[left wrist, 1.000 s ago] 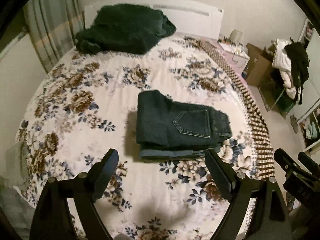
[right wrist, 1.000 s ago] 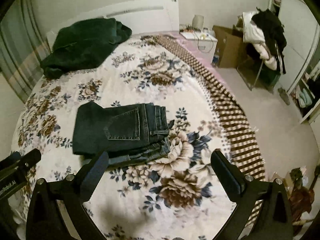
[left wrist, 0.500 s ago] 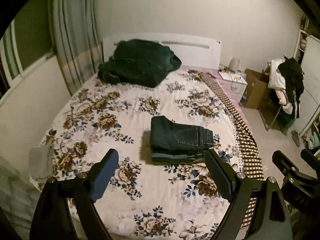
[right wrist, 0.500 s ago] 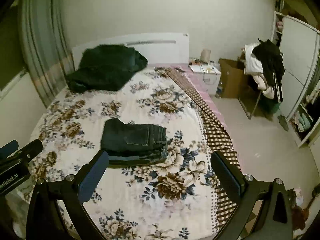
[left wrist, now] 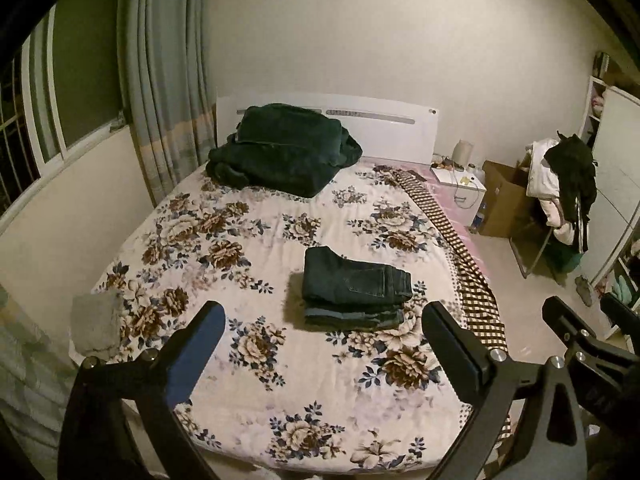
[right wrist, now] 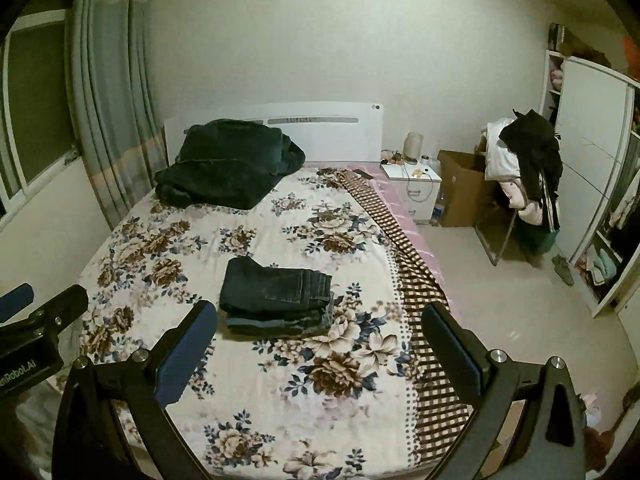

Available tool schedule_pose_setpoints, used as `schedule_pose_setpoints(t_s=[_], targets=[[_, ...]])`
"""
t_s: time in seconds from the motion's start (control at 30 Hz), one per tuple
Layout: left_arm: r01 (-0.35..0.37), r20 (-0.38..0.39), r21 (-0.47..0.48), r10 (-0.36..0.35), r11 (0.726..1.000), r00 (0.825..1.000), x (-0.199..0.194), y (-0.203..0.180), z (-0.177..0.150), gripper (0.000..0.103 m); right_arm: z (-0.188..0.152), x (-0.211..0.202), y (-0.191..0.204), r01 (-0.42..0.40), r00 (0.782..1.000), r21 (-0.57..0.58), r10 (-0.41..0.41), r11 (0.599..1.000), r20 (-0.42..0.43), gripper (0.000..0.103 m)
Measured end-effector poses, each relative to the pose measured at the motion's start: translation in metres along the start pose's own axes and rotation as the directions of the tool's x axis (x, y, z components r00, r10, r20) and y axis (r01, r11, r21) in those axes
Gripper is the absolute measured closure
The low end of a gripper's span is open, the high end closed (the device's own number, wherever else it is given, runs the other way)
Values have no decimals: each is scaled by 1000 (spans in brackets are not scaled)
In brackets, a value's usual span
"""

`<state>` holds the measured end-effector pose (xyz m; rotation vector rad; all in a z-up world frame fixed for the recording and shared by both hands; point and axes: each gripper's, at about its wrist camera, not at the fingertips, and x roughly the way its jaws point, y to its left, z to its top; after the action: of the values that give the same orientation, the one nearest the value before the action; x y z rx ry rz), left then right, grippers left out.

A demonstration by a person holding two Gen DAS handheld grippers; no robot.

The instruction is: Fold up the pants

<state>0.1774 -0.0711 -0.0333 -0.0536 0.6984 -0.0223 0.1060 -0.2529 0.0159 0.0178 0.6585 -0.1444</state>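
- The jeans [left wrist: 354, 292] lie folded into a compact stack on the bed [left wrist: 280, 400], around the middle of the mattress and somewhat nearer its right edge; a back pocket faces up on the top layer.
- In the right wrist view the same jeans [right wrist: 276, 294] sit between the bed's middle and its foot, with lighter denim layers showing along the near side of the stack.
- The left gripper [left wrist: 322, 350] is held above the foot of the bed, its fingers spread wide and holding nothing, well apart from the jeans.
- The right gripper [right wrist: 318, 348] is likewise spread wide and holding nothing, raised over the foot of the bed near the right edge.
- A dark green blanket [left wrist: 280, 148] is heaped at the head of the bed, toward the left corner, against the white headboard [left wrist: 384, 128].
- A brown checked strip [right wrist: 416, 292] runs along the bed's right edge.
- A small grey item, perhaps a cloth [left wrist: 96, 326], lies at the bed's left edge near the foot; the view is too dim there to tell.
- Beyond the right edge stand a white nightstand [right wrist: 414, 188], a cardboard box [right wrist: 460, 188] and a chair piled with clothes [right wrist: 524, 160].
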Motion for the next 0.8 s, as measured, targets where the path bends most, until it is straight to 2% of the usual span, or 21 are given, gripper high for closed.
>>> schedule_pose_setpoints(t_s=[0.33,0.8], targets=[[-15,-23,18,15,1000,1000,-11,11,-12,2,6,-6,10,13,1000,4,-13,1000,-27,0],[-23,-3,10,23,1000,1000,-19,11,-13,2,12,-5,16,5,1000,-7,-5,1000,-20,0]])
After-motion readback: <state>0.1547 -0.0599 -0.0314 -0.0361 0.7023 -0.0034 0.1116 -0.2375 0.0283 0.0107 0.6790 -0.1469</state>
